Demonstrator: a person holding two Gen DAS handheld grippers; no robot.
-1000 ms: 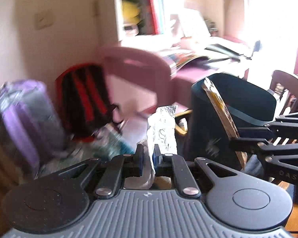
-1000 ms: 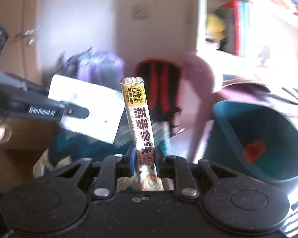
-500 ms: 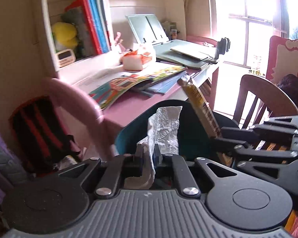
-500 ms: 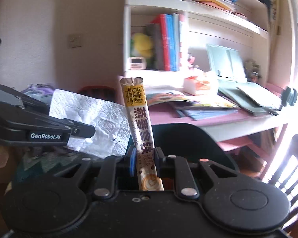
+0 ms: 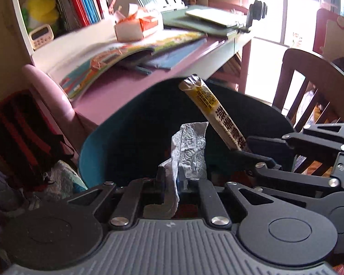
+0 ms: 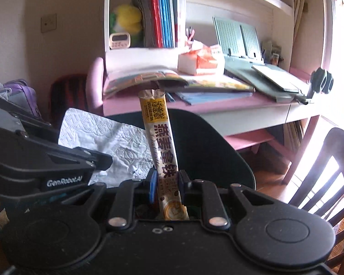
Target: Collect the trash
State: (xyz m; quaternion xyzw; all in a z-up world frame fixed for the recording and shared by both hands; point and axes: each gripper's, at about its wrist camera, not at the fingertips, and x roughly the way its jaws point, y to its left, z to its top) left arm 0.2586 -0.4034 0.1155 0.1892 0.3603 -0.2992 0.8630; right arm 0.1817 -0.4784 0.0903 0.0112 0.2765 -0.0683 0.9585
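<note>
Over the bin mouth: both pieces of trash hang above the dark opening of the teal bin (image 5: 96, 153) — carried there, not yet dropped.
Tissue: the crumpled white tissue (image 5: 190, 151) stands up between the fingers of the left gripper (image 5: 172, 181), pinched near its lower end; its top reaches over the bin's near rim.
Sachet: the yellow drink sachet (image 6: 159, 137) is clamped at its lower third by the right gripper (image 6: 166, 183), upright, its torn top toward the desk edge.
Tongs: both are clenched on their loads, side by side and close, the right one just beside the left in the left view.
Done, as I judge it: two items picked up and brought to the bin.
Left: letting both go into the bin — whether more trash remains elsewhere cannot be told.
Bin: it sits in front of the pink desk (image 6: 217, 104), below its front edge, tilted toward the cameras.
Around: books and a tissue box (image 6: 199, 61) lie on the desk; a wooden chair (image 5: 309, 87) stands to the right.
</note>
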